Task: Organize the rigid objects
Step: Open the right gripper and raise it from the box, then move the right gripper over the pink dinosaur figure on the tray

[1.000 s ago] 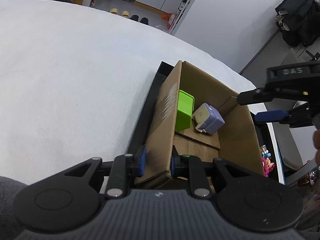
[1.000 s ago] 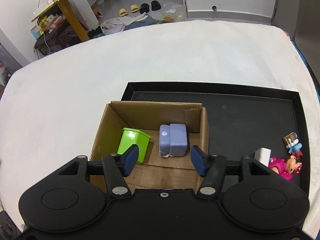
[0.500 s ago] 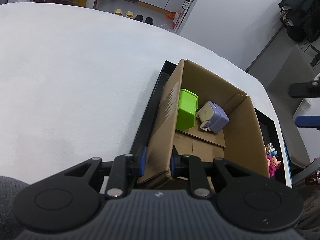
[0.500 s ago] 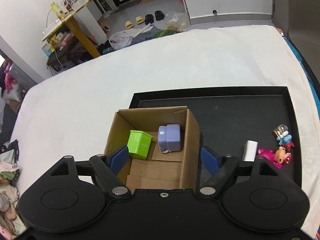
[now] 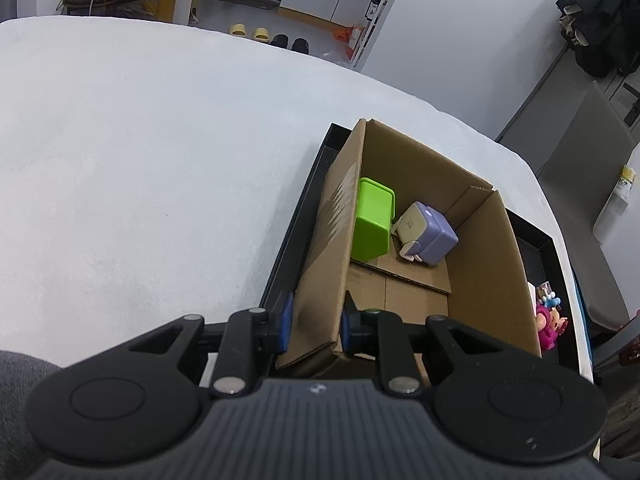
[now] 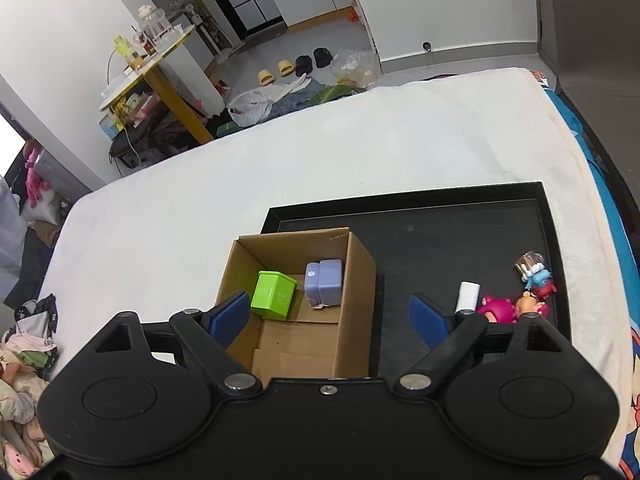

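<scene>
An open cardboard box [image 5: 486,256] [image 6: 356,280] stands at the left end of a black tray [image 6: 460,232] [image 5: 298,220]. Inside it lie a green cube [image 5: 372,220] [image 6: 274,294] and a lilac block [image 5: 428,234] [image 6: 324,282]. My left gripper [image 5: 316,322] is shut on the box's near left wall. My right gripper [image 6: 328,316] is open and empty, high above the box's near side. At the tray's right end lie a white cylinder [image 6: 468,296], a pink figure [image 6: 496,310] [image 5: 548,326] and small toy figures [image 6: 536,280].
The tray lies on a white cloth-covered surface [image 5: 140,160] [image 6: 320,160]. The surface's right edge [image 6: 600,208] drops off beside the tray. Beyond the far edge are floor clutter and a yellow table [image 6: 160,68].
My right gripper has risen and drawn back from the box, with its jaws opening wider; it has left the left wrist view. My left gripper still holds the box wall.
</scene>
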